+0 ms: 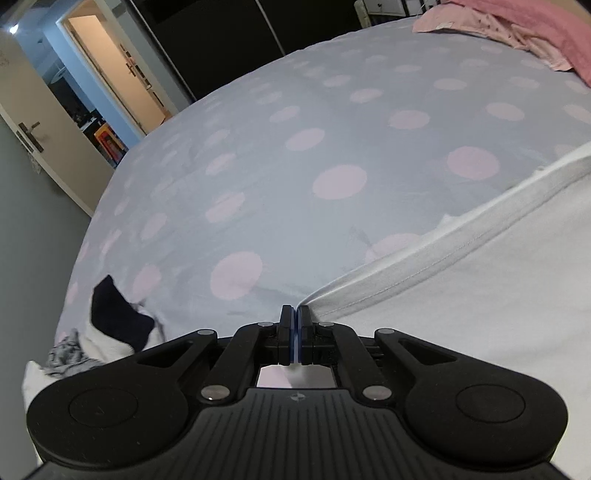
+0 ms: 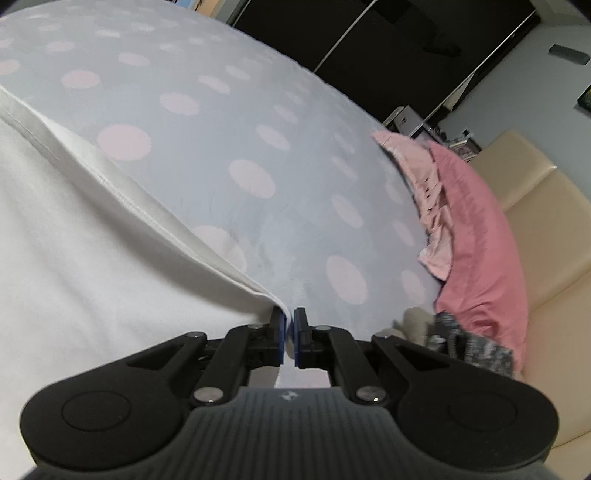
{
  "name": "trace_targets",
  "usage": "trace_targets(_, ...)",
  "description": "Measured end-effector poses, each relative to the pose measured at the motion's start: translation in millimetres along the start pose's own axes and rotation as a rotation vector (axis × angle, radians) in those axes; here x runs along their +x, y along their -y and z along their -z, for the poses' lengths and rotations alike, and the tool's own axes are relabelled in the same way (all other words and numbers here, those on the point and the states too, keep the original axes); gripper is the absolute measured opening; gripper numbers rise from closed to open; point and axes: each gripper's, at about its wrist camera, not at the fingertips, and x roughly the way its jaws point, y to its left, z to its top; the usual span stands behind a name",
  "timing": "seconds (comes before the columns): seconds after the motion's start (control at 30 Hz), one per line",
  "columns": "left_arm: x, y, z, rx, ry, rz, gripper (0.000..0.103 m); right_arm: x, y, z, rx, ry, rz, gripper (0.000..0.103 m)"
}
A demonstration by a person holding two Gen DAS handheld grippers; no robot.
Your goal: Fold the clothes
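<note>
A white garment (image 1: 461, 295) with a stitched hem is stretched above a pale blue bedspread with pink dots (image 1: 280, 155). My left gripper (image 1: 295, 314) is shut on the garment's left hem corner, and the cloth runs off to the right. In the right wrist view the same white garment (image 2: 74, 240) fills the left side. My right gripper (image 2: 289, 317) is shut on its right hem corner, with a thin fold of cloth between the blue pads. The hem sags slightly between the two grips, above the bedspread (image 2: 258, 129).
Pink clothes (image 1: 517, 29) are piled at the bed's far side, and the pink pile (image 2: 472, 221) lies beside a cream headboard (image 2: 546, 229). Dark and patterned garments (image 1: 110, 317) lie at the near left edge of the bed. An open door (image 1: 110, 85) stands beyond the bed.
</note>
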Motion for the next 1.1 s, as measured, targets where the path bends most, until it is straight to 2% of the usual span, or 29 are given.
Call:
trace_targets(0.2, 29.8, 6.9, -2.4, -0.022, -0.003, -0.010, 0.000, 34.7, -7.1, -2.4, 0.053, -0.045, -0.005, 0.005)
trace_targets(0.37, 44.1, 8.1, -4.6, -0.066, -0.002, -0.019, 0.000, 49.4, -11.6, -2.5, 0.077, -0.078, -0.008, 0.005)
trace_targets(0.43, 46.6, 6.7, -3.7, -0.084, 0.012, -0.045, 0.000, 53.6, -14.1, -1.6, 0.083, -0.090, -0.010, 0.005)
trace_targets(0.5, 47.3, 0.0, -3.1, -0.124, -0.006, -0.043, 0.000, 57.8, -16.4, -0.6, 0.089, -0.102, -0.011, 0.007)
trace_targets(0.53, 44.8, -3.5, -2.3, -0.136, -0.004, -0.038, 0.000, 57.6, -16.6, -0.4, 0.092, -0.103, 0.000, 0.017)
trace_targets(0.57, 40.9, -6.9, -1.2, -0.141, 0.005, -0.032, 0.001, 57.0, -15.4, -0.3, 0.098, -0.106, 0.020, 0.036)
trace_targets(0.6, 36.4, -9.7, 0.1, -0.140, 0.012, -0.031, 0.002, 54.7, -12.8, 0.1, 0.108, -0.106, 0.043, 0.039)
trace_targets(0.73, 9.1, -20.8, 11.2, -0.118, 0.032, -0.020, 0.004, 36.2, 6.9, 7.2, 0.177, -0.093, 0.030, 0.039)
trace_targets(0.8, -7.8, -27.0, 21.0, -0.120, 0.039, 0.007, 0.010, 22.2, 15.7, 14.6, 0.216, -0.090, 0.004, 0.039)
trace_targets(1.03, -64.0, -45.6, 72.7, -0.184, -0.004, 0.145, 0.011, -36.5, 28.6, 67.2, 0.321, -0.139, -0.128, 0.039)
trace_targets(1.1, -79.1, -46.9, 92.3, -0.224, -0.027, 0.195, 0.015, -53.0, 29.2, 85.4, 0.352, -0.165, -0.159, 0.039)
